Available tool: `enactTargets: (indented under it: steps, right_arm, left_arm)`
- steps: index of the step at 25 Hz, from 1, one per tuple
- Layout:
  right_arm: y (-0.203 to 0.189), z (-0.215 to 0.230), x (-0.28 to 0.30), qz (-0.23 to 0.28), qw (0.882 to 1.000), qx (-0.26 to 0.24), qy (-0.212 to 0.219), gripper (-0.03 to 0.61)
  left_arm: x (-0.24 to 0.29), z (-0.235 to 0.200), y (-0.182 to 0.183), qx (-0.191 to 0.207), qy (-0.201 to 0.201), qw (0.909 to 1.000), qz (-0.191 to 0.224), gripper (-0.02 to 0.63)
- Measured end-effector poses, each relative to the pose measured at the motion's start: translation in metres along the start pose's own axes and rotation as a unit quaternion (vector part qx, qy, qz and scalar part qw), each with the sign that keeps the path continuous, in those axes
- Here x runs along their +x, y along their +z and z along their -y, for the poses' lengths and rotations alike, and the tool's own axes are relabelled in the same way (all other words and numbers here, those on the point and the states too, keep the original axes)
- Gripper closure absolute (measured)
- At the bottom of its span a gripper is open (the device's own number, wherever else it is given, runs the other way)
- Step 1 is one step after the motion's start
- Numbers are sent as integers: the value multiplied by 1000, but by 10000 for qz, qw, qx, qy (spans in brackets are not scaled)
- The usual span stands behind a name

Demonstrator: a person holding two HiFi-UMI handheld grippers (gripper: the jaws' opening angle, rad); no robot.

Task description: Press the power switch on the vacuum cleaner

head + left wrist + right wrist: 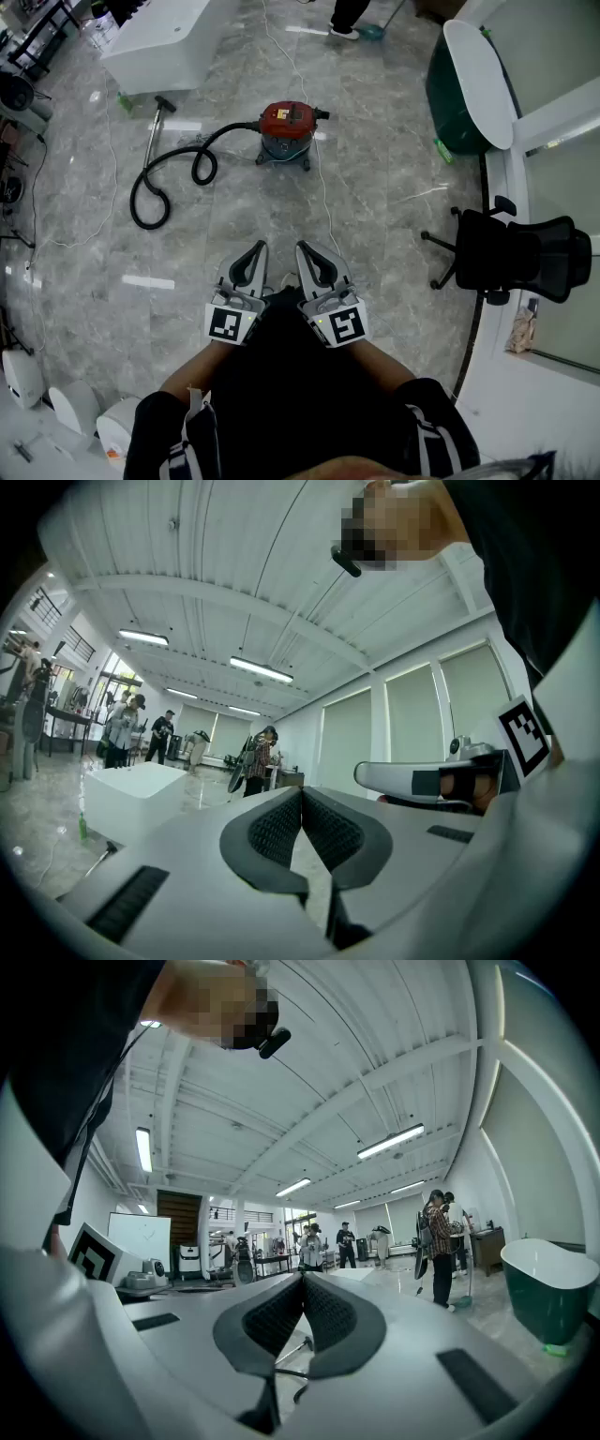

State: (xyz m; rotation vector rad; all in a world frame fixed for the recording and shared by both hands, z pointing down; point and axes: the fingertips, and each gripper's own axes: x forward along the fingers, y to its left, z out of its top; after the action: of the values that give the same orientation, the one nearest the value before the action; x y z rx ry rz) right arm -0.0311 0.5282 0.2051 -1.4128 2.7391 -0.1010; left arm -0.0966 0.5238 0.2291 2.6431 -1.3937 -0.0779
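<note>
Fingers (277, 832) of the left gripper (257, 248) are pressed together at their tips with nothing between them, and the fingers (272, 1321) of the right gripper (306, 248) are closed on nothing in the same way. Both grippers are held side by side, close to the person's body, and both aim forward.

Well ahead of the fingers, almost straight in line with them, the vacuum cleaner (286, 131) stands upright on the floor (394, 178), its barrel axis vertical and its red lid (287, 117) facing up. The hose (206, 155) leaves the barrel toward the fingers' left, so the machine points left. It curls into a loop and joins a metal wand (154, 136) that runs away from the fingers. A white cord (325, 202) trails from the barrel back toward the right gripper. The power switch is too small to pick out.

The floor is glossy grey marble-look tile. Ahead and left of the fingers stands a white block (159, 37). To the right are a dark green tub (469, 89) with a white rim and, nearer, a black office chair (511, 253). A person (349, 17) stands far ahead.
</note>
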Motion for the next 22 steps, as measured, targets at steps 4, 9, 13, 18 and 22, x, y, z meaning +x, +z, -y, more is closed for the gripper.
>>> enactTargets:
  steps: [4, 9, 13, 18, 22]
  right_arm:
    - [0, 5, 7, -86, 9999, 99, -8, 558]
    - [2, 20, 2, 31, 9997, 208, 99, 558]
    - [1, 31, -6, 82, 9997, 237, 37, 558]
    - [-6, 35, -5, 76, 9989, 467, 72, 558]
    - [-10, 48, 0, 61, 9986, 524, -3, 558]
  left_arm:
    - [7, -7, 9, -52, 177, 9998, 70, 594]
    - [16, 0, 5, 54, 314, 9993, 181, 594]
    - [17, 9, -3, 122, 291, 9995, 38, 594]
    - [14, 7, 0, 127, 488, 9987, 22, 594]
    - [28, -2, 7, -56, 639, 9979, 14, 594]
